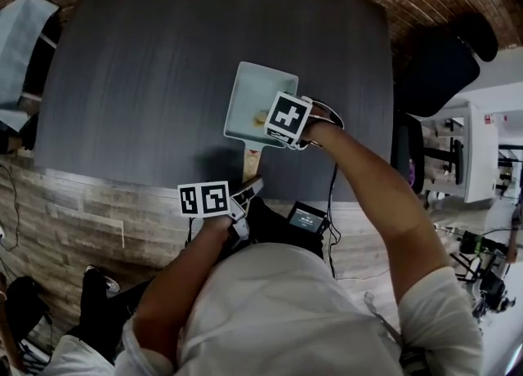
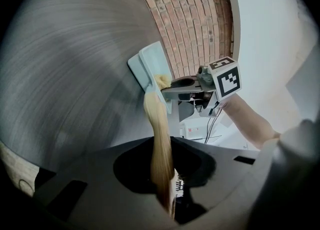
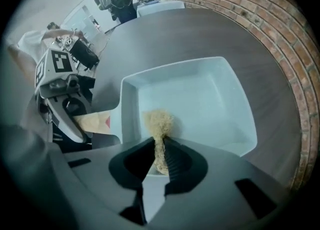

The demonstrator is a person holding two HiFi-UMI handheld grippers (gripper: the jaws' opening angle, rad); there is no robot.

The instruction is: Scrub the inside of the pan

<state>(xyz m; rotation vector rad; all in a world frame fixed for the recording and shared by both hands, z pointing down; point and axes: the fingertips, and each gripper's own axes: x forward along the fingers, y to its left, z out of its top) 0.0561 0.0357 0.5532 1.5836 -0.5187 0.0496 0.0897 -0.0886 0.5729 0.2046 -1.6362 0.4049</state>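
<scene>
Pan lies just below right gripper pinching scrubber.

**Head view.** Exposure is dim overall. The dark table returns little light, and the pale pan is the brightest item on it. The strongest light lies right of the pan, beyond the table edge. A soft shadow sits on the table at the pan's near-left corner. Straight edges bow toward the frame borders.

**Left gripper view.** Corners are black. The wooden handle, below the pan and close to the lens, is out of focus. The table left of the pan appears streaked.

**Right gripper view.** The pan interior is evenly lit with a bluish cast. The scrubber at the pan's near wall is slightly soft.
</scene>
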